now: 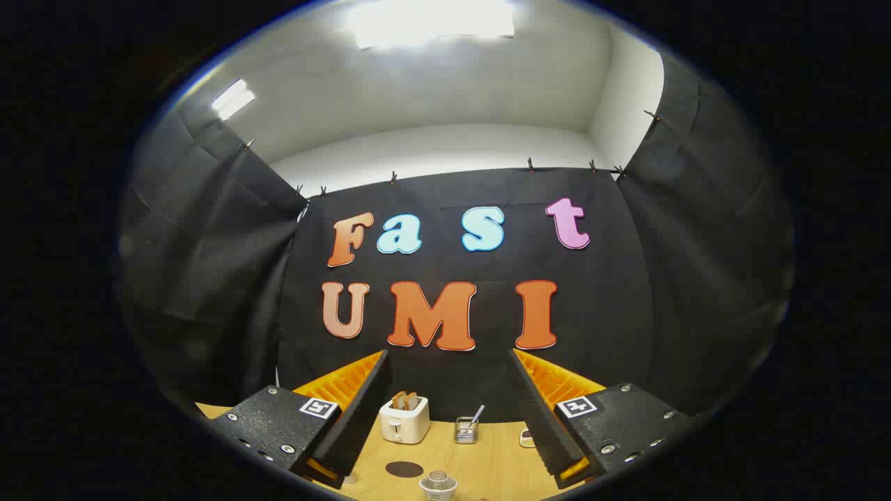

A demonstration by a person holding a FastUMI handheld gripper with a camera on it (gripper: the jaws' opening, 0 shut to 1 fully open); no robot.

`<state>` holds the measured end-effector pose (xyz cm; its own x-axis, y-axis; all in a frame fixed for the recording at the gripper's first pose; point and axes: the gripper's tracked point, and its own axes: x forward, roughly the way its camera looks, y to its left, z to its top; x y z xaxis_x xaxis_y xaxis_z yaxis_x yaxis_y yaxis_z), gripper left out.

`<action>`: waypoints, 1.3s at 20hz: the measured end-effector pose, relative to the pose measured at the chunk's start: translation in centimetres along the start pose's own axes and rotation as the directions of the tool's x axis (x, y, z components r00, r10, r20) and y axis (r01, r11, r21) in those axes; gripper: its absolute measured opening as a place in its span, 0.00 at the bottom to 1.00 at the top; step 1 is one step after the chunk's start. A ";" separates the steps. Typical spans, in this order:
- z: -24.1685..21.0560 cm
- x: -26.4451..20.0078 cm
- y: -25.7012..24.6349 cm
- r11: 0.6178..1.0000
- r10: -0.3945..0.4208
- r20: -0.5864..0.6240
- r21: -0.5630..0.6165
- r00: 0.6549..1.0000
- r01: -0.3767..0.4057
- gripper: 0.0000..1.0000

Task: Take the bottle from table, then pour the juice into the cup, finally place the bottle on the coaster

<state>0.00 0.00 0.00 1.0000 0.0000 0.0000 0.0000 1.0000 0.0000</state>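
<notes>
One wooden table (487,456), hand-held gripper (449,410) spread

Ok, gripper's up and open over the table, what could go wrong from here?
The gripper is open and empty. The clear bottle top with a white collar sits low between the fingers, barely in view, so a descent could knock it. The dark round coaster lies close beside it. The white toaster stands beyond.
</notes>
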 end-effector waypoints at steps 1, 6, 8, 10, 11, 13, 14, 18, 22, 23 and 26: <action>-0.2 0.0 0.1 1.000 0.001 -0.003 0.001 1.000 -0.001 0.98; -0.6 -0.1 0.6 1.000 -0.001 -0.011 -0.006 1.000 0.001 0.98; -0.8 0.0 1.0 1.000 0.004 -0.020 -0.003 1.000 -0.004 0.98; -0.8 -0.2 1.1 1.000 0.008 -0.023 0.002 1.000 -0.008 0.98; -0.8 -0.2 1.2 1.000 0.009 -0.024 0.007 1.000 -0.009 0.98; -1.2 -0.6 1.4 1.000 0.011 -0.038 0.018 0.999 -0.010 0.98; -1.3 -0.5 1.4 1.000 0.009 -0.047 0.020 0.999 -0.009 0.98; -1.2 -1.0 1.3 1.000 -0.007 -0.060 0.014 0.998 0.008 0.98; -1.0 -0.7 1.7 1.000 -0.015 -0.053 0.020 0.998 0.016 0.98; -1.2 -0.5 1.8 0.999 -0.022 -0.053 0.023 0.998 0.023 0.98; -1.8 -0.1 2.2 1.000 -0.020 -0.063 0.009 0.998 0.021 0.98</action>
<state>-0.05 2.19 -1.79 0.9978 -0.0204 -0.0625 0.0210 0.9997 0.0090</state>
